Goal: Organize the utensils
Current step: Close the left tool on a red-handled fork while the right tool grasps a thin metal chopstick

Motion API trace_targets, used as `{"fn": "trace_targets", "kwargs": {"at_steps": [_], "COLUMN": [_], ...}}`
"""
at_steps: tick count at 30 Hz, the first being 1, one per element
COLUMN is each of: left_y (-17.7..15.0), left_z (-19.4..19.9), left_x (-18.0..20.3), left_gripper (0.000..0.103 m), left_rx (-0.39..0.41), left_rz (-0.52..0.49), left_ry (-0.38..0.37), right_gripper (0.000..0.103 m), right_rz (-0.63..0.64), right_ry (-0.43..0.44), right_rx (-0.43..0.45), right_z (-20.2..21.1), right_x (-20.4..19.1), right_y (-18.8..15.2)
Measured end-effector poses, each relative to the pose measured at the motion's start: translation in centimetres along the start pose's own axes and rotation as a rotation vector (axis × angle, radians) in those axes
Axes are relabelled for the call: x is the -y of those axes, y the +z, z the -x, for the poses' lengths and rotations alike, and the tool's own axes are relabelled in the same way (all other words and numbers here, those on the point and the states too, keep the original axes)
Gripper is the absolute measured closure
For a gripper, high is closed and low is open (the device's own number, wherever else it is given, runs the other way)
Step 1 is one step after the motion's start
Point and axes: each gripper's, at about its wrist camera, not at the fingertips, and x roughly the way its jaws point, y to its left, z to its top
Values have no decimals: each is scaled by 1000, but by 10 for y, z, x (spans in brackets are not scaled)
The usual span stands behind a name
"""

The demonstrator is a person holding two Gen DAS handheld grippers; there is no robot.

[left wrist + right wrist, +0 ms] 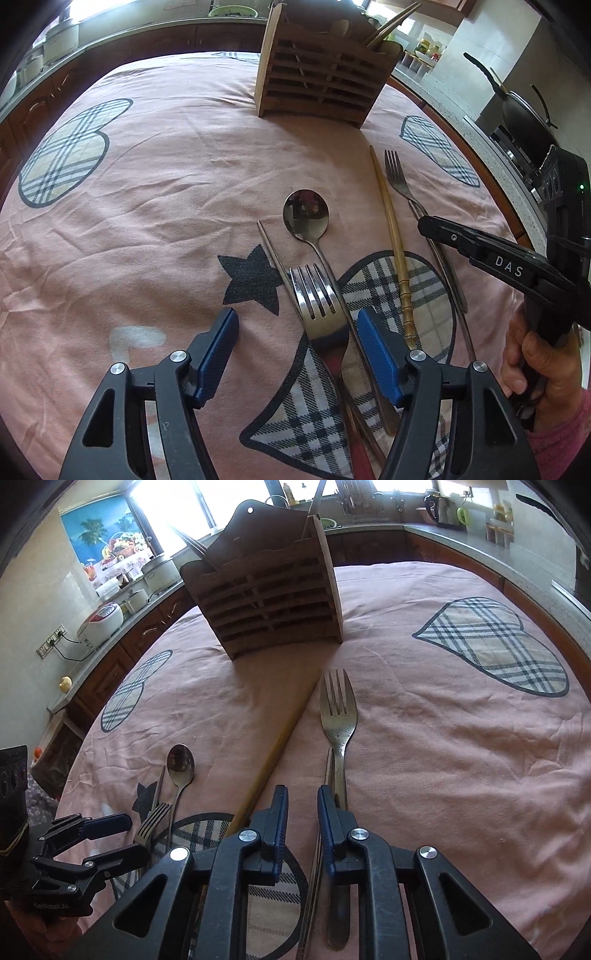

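Observation:
A wooden slatted utensil holder [317, 85] stands upright at the far side of the pink cloth, with chopsticks in it; it also shows in the right wrist view [269, 602]. Before it lie a spoon [306, 216], a shiny fork [319, 306], a metal chopstick [273, 254], a wooden chopstick [393, 243] and a duller fork [397, 173]. My left gripper [297, 334] is open, its fingers either side of the shiny fork's head. My right gripper [303, 803] is open with a narrow gap, low over the duller fork's [338, 716] handle and a metal chopstick [328, 771].
The table [147, 177] wears a pink cloth with plaid hearts. Kitchen counters ring it, with rice cookers [103, 620] at the left and a black pan [524, 110] on a stove at the right. A hand [543, 365] holds the right gripper's grip.

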Motion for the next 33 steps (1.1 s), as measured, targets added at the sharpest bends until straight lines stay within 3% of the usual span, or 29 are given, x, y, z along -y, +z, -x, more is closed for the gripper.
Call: {"fn": "trace_targets", "kwargs": {"at_steps": [11,13,16,18,25,33], "left_y": [1,1,0,0,-1,-4], "left_z": [-6,-6,-6,-5,11,48], "left_x": [12,16,20,19,-3,-15], "left_gripper": [52,57,75,80,83,83], "left_rx": [-12,-15,-22,-22,9,90], "left_rz": [-73,-93,-109,-100,-17,7], "left_ry": [42,53,48,41,-63,-99], "right_gripper": [88,87,88,97,99,99], "right_rz": [35,42,57,63,9,-15], "right_ry": [-24,-28,-41,-53,45,105], "right_rx": [-43,-42,-36,-30,-3,55], "right_z": [-17,-19,-19,-19,-5,27], "right_x": [-2,-4,-6,-6,-3,-7], "right_y": [11,12,12,11,8,10]}}
